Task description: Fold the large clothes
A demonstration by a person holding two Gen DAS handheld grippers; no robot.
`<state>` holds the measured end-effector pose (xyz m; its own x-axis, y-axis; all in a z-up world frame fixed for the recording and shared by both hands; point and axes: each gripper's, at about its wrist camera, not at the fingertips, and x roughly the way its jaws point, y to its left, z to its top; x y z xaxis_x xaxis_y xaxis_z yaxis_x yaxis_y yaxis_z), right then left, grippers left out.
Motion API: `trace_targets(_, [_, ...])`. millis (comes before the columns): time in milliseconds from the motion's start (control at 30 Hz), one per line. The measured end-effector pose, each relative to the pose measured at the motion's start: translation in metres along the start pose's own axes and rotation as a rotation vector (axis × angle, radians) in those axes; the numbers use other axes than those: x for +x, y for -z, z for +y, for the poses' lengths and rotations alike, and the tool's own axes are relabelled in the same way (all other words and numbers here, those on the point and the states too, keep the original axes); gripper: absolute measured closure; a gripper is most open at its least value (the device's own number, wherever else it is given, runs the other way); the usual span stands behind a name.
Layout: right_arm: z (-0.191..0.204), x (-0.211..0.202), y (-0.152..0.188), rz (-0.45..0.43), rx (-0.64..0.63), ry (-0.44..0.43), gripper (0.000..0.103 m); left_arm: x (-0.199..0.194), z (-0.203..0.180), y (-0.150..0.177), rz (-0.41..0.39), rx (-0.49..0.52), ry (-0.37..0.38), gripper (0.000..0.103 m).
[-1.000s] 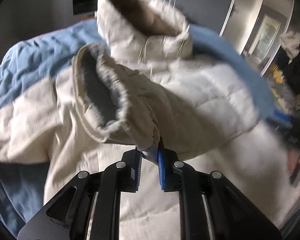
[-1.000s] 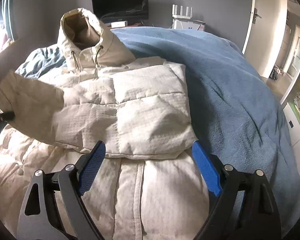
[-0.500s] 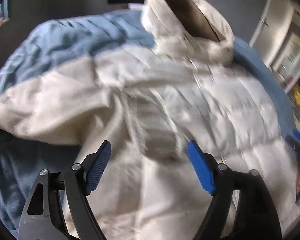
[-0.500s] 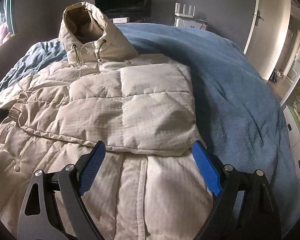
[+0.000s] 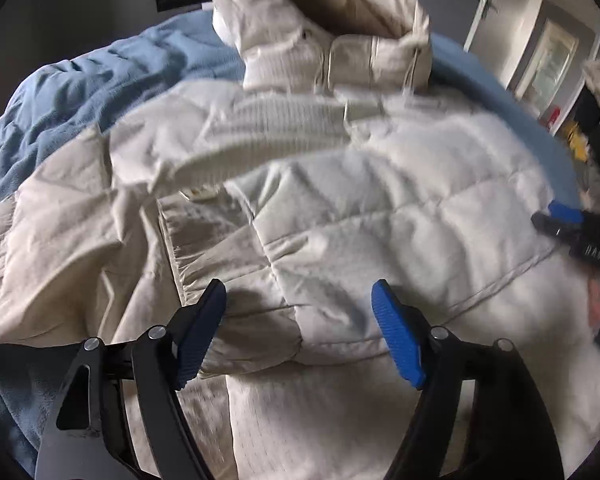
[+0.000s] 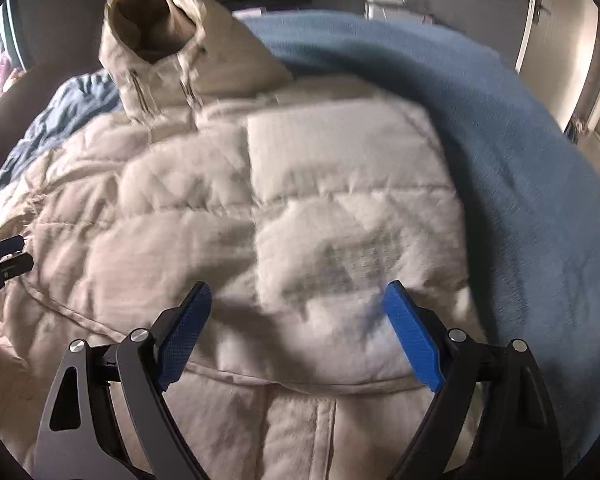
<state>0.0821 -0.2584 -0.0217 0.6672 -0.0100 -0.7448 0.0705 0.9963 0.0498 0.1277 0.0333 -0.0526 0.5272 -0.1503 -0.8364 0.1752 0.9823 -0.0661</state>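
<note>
Left wrist view: bed under a blue blanket, grey wall behind. One cream quilted jacket lies spread on it, hood at the far end, both sleeves folded across the chest. Left gripper spread wide, empty, over the jacket. Right gripper at the jacket's right edge.

Right wrist view: same bed, one jacket, hood standing. Right gripper wide apart, holding nothing. Left gripper at far left edge.
</note>
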Motion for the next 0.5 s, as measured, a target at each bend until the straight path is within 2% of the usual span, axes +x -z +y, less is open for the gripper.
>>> trace_targets(233, [-0.003, 0.025, 0.012, 0.015, 0.012, -0.024, 0.008, 0.019, 0.004, 0.011, -0.019, 0.019, 0.014, 0.028])
trace_targets(400, [0.000, 0.024, 0.013, 0.004, 0.009, -0.028, 0.007, 0.016, -0.001, 0.012, -0.034, 0.039, 0.017, 0.018])
trace_targets(467, [-0.006, 0.024, 0.015, -0.010, 0.019, -0.058, 0.007, 0.014, -0.003, 0.013, -0.041, 0.043, 0.019, 0.011])
trace_targets(500, [-0.010, 0.025, 0.015, -0.018, 0.035, -0.085, 0.007, 0.012, -0.003, 0.013, -0.049, 0.041, 0.013, 0.011])
